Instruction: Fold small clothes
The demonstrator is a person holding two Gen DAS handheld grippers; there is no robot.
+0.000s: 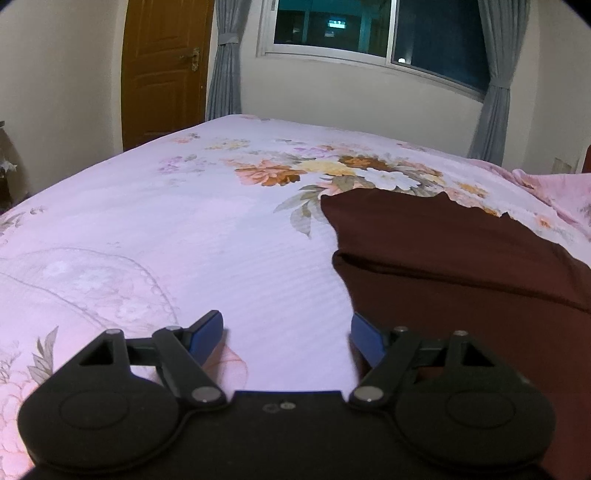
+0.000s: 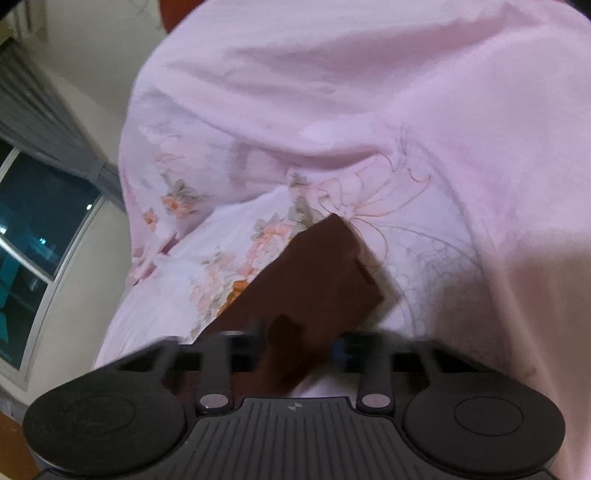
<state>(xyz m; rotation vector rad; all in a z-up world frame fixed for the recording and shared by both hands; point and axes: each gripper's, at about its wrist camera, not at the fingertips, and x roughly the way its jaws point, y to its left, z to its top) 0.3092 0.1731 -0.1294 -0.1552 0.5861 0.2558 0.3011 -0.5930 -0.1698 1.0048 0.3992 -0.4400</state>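
Left wrist view first: the left gripper (image 1: 288,338) sits low over the bed with its jaws spread wide, nothing between the blue pads (image 1: 207,334), just bare floral bedsheet (image 1: 184,229) showing through the gap. The dark maroon garment (image 1: 454,254) is lying flat on the sheet off to the right side of this view, with a fold line running across it, and its near edge comes right up beside the right-hand pad and runs under that side of the gripper body. Further back there's a big flower print on the sheet, then a brown wooden door (image 1: 162,70), a window (image 1: 376,29) that's dark outside, and grey curtains (image 1: 495,81) tied back on both sides of it. Right wrist view is pretty blurry and tilted: the right gripper (image 2: 299,350) has its fingers pulled in fairly close with the maroon garment (image 2: 317,280) bunched up between them, so it looks clamped on the cloth, though the blur makes the contact itself hard to make out. The cloth stretches away from the fingers as a flat strip with a squared-off far end, resting on the pink floral sheet (image 2: 332,110), which rises into rumpled folds behind it. The window (image 2: 33,221) and curtain (image 2: 40,122) show at the left edge here.
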